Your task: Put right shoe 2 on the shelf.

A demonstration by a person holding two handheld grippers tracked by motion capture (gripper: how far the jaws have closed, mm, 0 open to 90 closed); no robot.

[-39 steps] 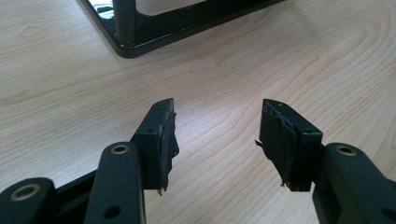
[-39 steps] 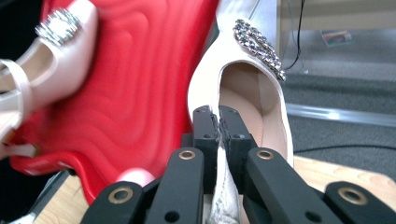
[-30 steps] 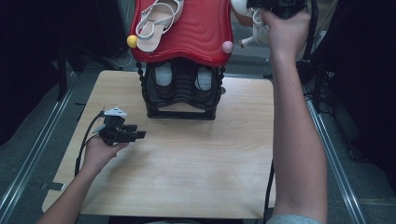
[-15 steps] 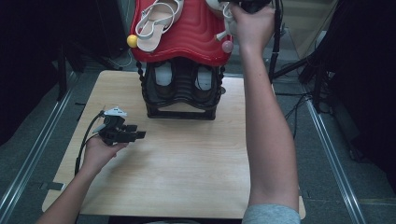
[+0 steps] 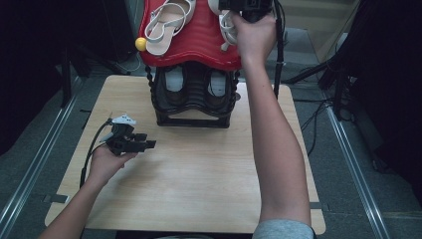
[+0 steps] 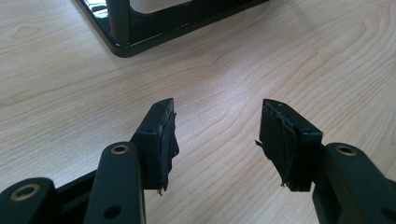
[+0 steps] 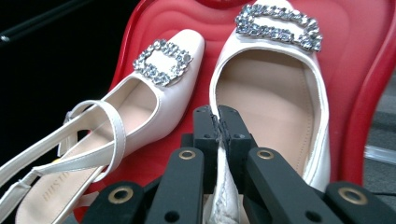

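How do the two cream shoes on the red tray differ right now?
The right shoe is clamped at its side edge by the shut right gripper; the left shoe lies free. The right shoe's toe points straight up the red tray; the left shoe is angled. Both carry rhinestone buckles.

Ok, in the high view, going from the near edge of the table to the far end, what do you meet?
Left gripper on the wooden table → black rack → red tray → cream shoe lying on it, and at the far end the right gripper clamping the second shoe.
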